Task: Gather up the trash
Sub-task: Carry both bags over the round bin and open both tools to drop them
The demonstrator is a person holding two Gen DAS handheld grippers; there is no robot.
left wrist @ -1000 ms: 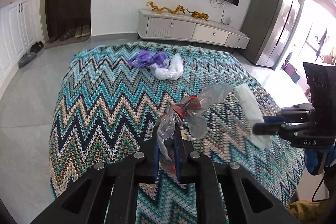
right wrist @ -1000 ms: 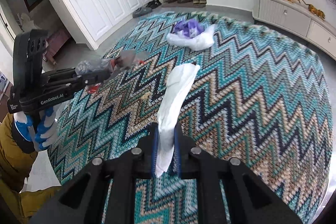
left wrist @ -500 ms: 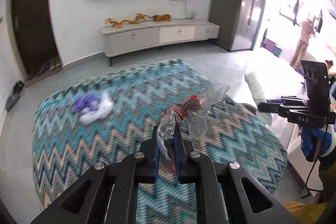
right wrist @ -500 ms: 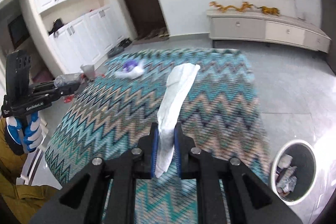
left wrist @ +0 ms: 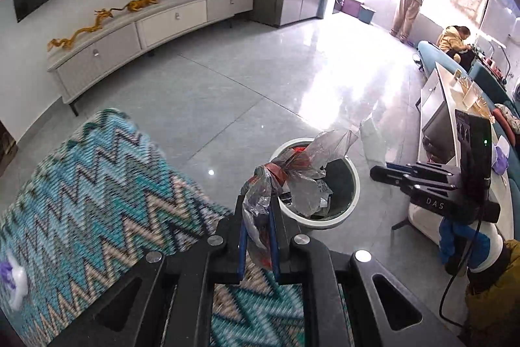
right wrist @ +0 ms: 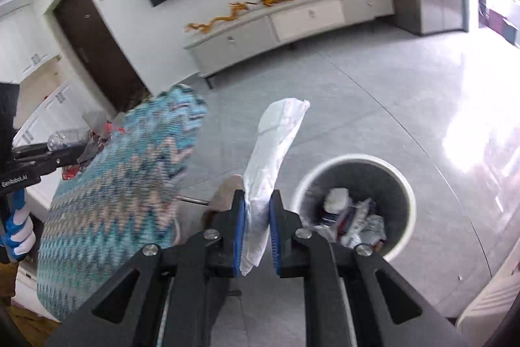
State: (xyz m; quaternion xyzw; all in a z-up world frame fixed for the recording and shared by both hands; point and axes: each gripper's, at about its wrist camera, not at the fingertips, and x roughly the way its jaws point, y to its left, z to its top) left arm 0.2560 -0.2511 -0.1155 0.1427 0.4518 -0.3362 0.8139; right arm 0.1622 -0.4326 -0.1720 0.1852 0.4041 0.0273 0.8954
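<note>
Left fingers [left wrist: 257, 228] clamp a crumpled wrapper [left wrist: 292, 174]; right fingers [right wrist: 256, 228] pinch white tissue [right wrist: 273, 152] (bin [right wrist: 406, 184] beside).

The table [left wrist: 97, 194] wears a teal, tan and black zigzag cloth, the bin [right wrist: 403, 181] is white outside and dark inside, the tissue [right wrist: 273, 152] white, the tong pads [right wrist: 241, 226] blue.

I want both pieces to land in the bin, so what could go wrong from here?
1. The white tissue held by the right gripper sits left of the trash bin, not over it; released now, it would likely land on the floor.
2. The crumpled plastic wrapper in the left gripper is light and floppy, so it may cling to the fingers or drift past the rim.
3. The bin already holds trash, so light pieces could perch on top.
</note>
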